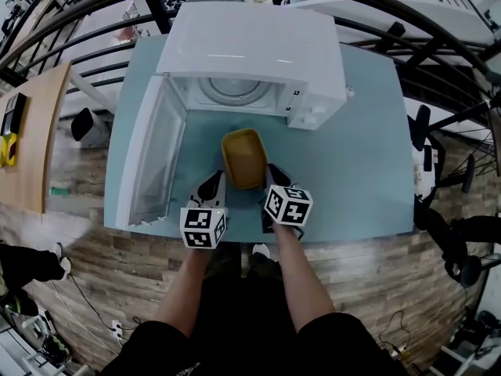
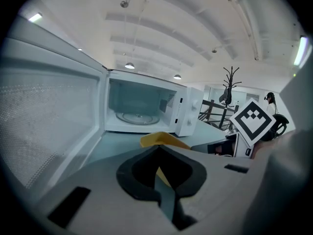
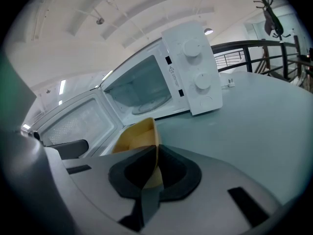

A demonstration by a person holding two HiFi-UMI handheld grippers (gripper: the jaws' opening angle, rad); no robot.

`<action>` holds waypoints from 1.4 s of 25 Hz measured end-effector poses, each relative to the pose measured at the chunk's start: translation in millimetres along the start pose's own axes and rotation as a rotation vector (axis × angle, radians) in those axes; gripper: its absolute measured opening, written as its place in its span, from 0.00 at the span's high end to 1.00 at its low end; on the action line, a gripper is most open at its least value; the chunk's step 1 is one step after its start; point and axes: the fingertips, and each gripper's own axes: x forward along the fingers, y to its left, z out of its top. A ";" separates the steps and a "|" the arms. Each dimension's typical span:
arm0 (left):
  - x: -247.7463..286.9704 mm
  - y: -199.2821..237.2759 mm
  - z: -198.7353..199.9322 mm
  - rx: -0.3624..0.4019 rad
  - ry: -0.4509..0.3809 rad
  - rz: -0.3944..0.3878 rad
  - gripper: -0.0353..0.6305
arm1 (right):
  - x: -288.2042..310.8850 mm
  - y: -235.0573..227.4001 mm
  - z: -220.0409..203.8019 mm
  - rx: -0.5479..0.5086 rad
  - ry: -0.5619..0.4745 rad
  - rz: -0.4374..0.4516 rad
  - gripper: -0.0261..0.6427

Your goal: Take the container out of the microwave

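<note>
Gripping the yellow container (image 1: 244, 157) by its near rim, both grippers are clenched on it: the left gripper (image 1: 216, 183) pinches the left side, the right gripper (image 1: 274, 177) the right. It is outside the white microwave (image 1: 250, 49), just before the open cavity, over the teal surface (image 1: 352, 163). The door (image 1: 153, 151) stands wide open at the left.

Looking along the left gripper (image 2: 158, 151), most of the container (image 2: 164, 139) is hidden behind it; only a yellow edge shows at centre frame. The microwave door (image 2: 44, 131) runs off the left edge. The label (image 3: 172, 71) on the microwave (image 3: 193, 77) is too small to read.
</note>
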 end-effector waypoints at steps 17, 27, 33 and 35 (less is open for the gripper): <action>2.1 -7.2 -6.8 0.006 0.035 -0.018 0.94 | 7.5 -2.9 -17.1 0.012 0.047 -0.003 0.93; 5.2 -10.9 -10.5 0.005 0.046 -0.019 0.94 | 9.1 -4.4 -23.9 0.003 0.065 0.001 0.93; 1.6 -12.0 -8.6 0.011 0.042 -0.013 0.94 | 9.2 -3.4 -26.6 -0.011 0.081 0.011 0.93; 0.5 -12.6 -7.5 0.013 0.039 -0.011 0.94 | 8.7 -2.1 -27.3 -0.017 0.085 0.026 0.92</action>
